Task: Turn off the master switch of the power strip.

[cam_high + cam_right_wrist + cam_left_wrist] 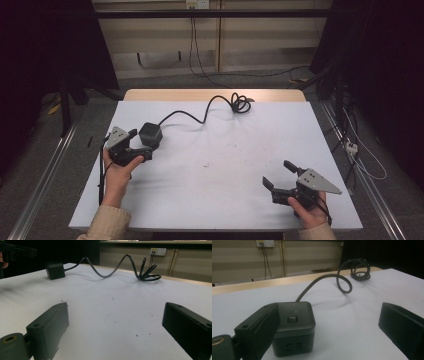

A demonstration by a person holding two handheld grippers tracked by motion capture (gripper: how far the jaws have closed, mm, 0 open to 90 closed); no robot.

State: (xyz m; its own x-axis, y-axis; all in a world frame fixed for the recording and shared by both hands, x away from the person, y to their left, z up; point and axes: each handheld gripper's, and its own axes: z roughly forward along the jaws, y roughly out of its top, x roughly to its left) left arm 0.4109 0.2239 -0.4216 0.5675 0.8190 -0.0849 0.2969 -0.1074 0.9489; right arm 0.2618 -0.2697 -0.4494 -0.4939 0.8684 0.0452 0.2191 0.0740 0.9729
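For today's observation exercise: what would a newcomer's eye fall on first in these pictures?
First, the black cube-shaped power socket at the table's left side, its cable snaking back to a coil near the far edge. Next, the left tongs, open right beside the cube, one jaw up against its side. The right tongs sit open over bare tabletop at the near right.

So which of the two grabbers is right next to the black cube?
The left gripper: the black cube sits right at its open jaws. The right gripper is far across the table.
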